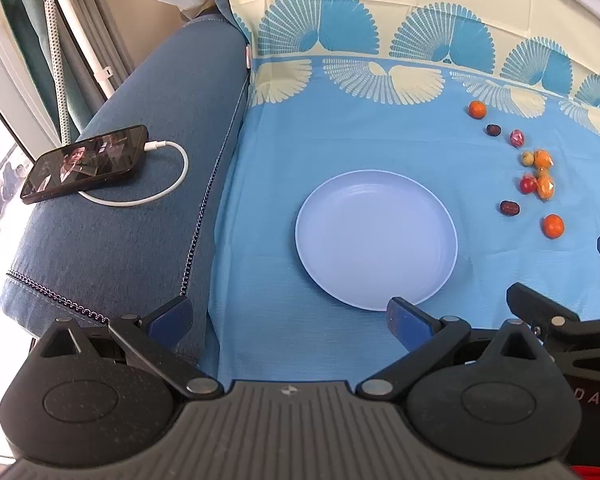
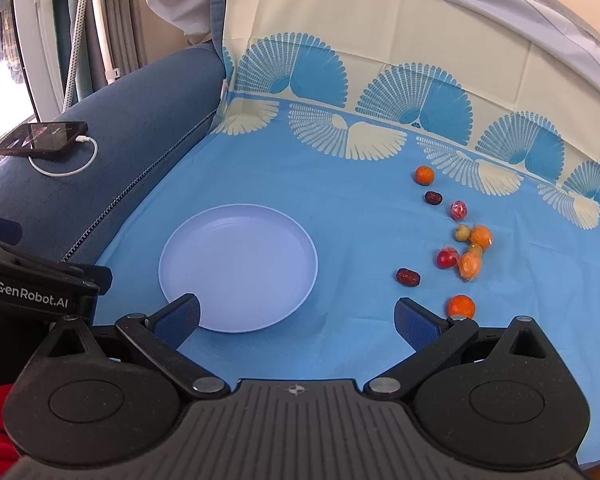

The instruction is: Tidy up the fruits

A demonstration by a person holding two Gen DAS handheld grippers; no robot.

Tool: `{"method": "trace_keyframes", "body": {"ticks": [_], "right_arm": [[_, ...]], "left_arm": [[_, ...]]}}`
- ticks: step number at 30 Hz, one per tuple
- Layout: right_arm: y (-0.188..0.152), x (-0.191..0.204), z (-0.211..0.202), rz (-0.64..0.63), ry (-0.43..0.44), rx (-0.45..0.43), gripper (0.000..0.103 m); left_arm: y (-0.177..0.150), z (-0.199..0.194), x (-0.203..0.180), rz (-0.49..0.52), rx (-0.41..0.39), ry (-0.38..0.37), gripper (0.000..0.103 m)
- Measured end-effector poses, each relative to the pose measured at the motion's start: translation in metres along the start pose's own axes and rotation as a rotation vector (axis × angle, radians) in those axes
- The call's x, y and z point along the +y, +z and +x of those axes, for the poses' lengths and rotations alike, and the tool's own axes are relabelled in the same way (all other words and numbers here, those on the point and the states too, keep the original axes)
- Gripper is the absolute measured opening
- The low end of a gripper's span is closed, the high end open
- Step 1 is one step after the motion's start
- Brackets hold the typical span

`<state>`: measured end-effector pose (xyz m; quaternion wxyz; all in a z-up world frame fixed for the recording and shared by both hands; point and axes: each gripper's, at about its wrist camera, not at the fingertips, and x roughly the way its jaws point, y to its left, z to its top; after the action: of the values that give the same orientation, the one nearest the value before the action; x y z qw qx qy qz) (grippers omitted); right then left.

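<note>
Right hand-held gripper (image 2: 297, 318) hangs wide, holding nothing, low over the blue cloth (image 2: 340, 208). The nearest orange (image 2: 461, 306) sits just beside its right finger; the pale plate (image 2: 300, 256) lies ahead to its left, bare. Left hand-held gripper (image 1: 290, 318) is wide too, its right finger at the plate's (image 1: 440, 216) near rim. Small fruits (image 2: 466, 254) trail off rightward. A phone (image 1: 84, 164) charges on the blue sofa arm (image 1: 140, 240).
</note>
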<state>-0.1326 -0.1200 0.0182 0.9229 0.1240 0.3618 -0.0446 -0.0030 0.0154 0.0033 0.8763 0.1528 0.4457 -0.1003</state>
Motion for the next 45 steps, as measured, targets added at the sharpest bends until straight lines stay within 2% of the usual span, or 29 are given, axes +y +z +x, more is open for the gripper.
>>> {"method": "trace_keyframes", "body": {"ticks": [1,3,4,8,16,45], "right_arm": [[-0.003,0.0,-0.001,0.001,0.003,0.002,0.102],[0.015,-0.013,0.033,0.0,0.0,0.015,0.102],[0.013,-0.018,0.039,-0.011,0.002,0.019,0.102],[0.014,-0.017,0.045,-0.043,-0.003,0.046,0.102],[0.017,-0.011,0.039,-0.043,0.008,0.081,0.102],[0.006,-0.022,0.049,0.003,0.073,0.107,0.102]], "left_arm": [[0.0,-0.001,0.0,0.0,-0.002,0.001,0.103],[0.0,-0.001,0.001,0.0,-0.001,0.003,0.103],[0.0,-0.001,0.001,0.0,0.001,0.003,0.103],[0.001,-0.001,0.001,-0.002,0.005,0.003,0.103],[0.002,0.0,0.001,0.006,0.008,0.002,0.103],[0.0,0.008,0.004,0.009,0.027,-0.003,0.103]]}}
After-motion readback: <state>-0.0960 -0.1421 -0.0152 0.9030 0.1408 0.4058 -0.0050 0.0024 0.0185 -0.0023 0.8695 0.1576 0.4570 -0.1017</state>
